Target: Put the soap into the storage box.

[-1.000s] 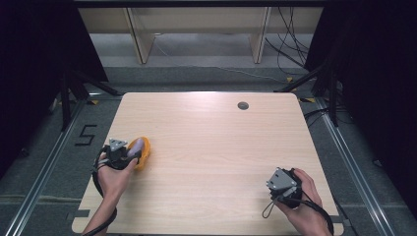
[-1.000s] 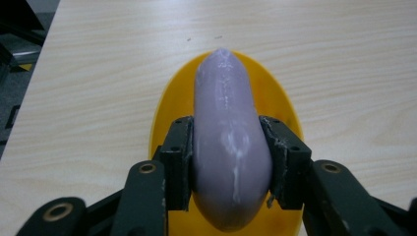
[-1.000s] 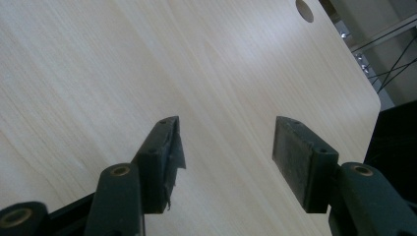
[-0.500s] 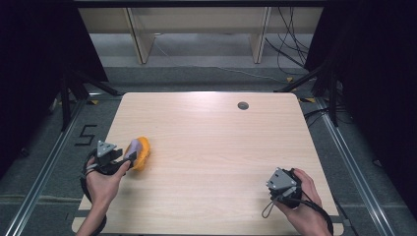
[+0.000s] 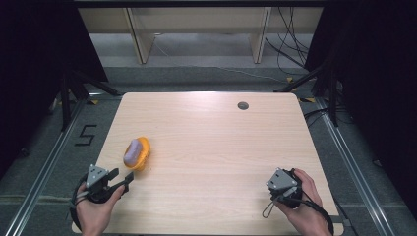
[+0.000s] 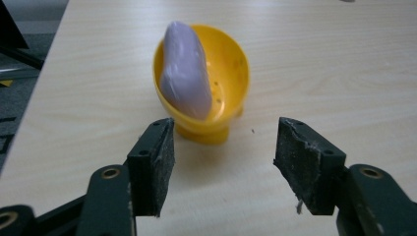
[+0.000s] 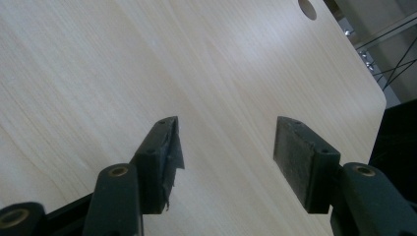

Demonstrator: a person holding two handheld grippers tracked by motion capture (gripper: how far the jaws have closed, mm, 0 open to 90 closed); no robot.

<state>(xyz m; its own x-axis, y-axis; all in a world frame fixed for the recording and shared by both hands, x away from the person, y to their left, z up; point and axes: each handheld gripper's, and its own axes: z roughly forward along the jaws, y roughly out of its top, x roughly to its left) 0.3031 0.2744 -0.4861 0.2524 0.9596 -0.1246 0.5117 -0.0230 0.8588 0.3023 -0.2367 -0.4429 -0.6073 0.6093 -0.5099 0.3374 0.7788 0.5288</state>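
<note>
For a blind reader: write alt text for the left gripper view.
A yellow bowl tipped on its side on a wooden table, with a purple lump inside. The left gripper is open, its two black jaws just short of the bowl.

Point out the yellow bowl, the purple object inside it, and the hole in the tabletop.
yellow bowl [image 6: 228, 73]: left gripper view, inner wall with small holes.
purple object [image 6: 184, 73]: left gripper view, middle of its side.
hole in the tabletop [image 5: 243, 105]: high view, its centre.

Soft overhead light, pale glare on table [image 5: 206, 105] far half; surroundings dark; purple object [image 6: 186, 69] slightly blurred.
</note>
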